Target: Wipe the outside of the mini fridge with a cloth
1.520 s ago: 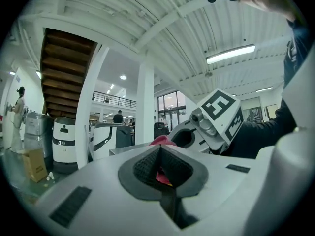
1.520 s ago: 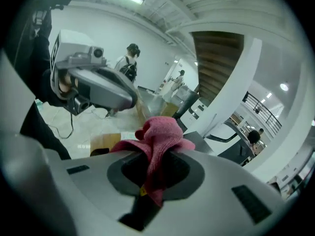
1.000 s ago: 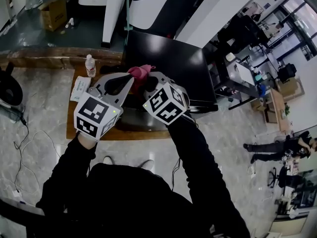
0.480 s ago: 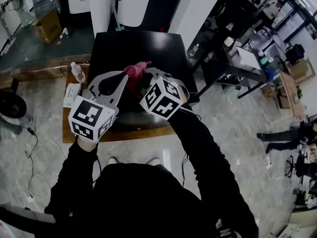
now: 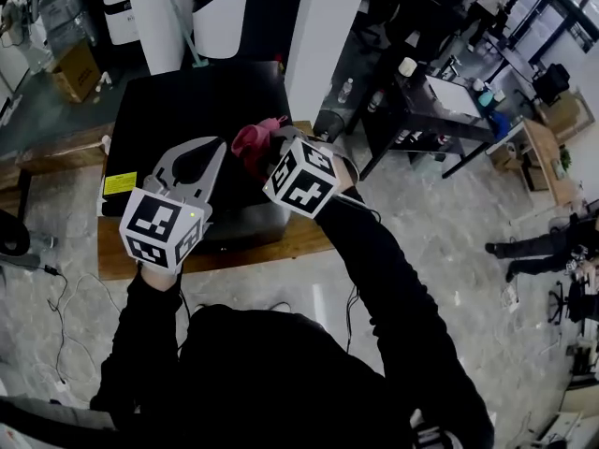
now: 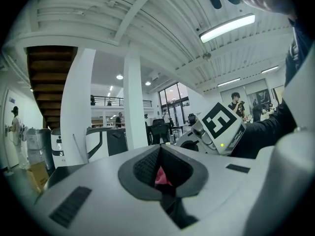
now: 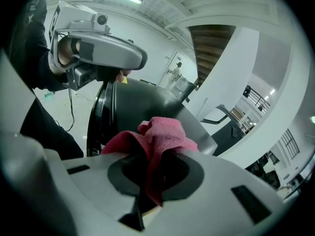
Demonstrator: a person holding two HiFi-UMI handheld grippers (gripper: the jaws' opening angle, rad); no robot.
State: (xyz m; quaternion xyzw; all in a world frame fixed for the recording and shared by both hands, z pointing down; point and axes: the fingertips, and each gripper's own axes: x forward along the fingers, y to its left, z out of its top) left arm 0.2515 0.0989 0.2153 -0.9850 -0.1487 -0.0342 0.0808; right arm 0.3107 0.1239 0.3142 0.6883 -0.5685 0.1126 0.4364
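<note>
While clamped in right hand-held gripper [image 7: 146, 188], cloth [image 7: 160, 134] above fridge [image 5: 187, 101]

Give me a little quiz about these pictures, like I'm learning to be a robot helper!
1. True or false: the right gripper is shut on the pink cloth.
2. What colour is the mini fridge? A white, B black, C pink.
3. Fill in: the jaws of the left gripper are ____.
Key: 1 true; 2 B; 3 together.
</note>
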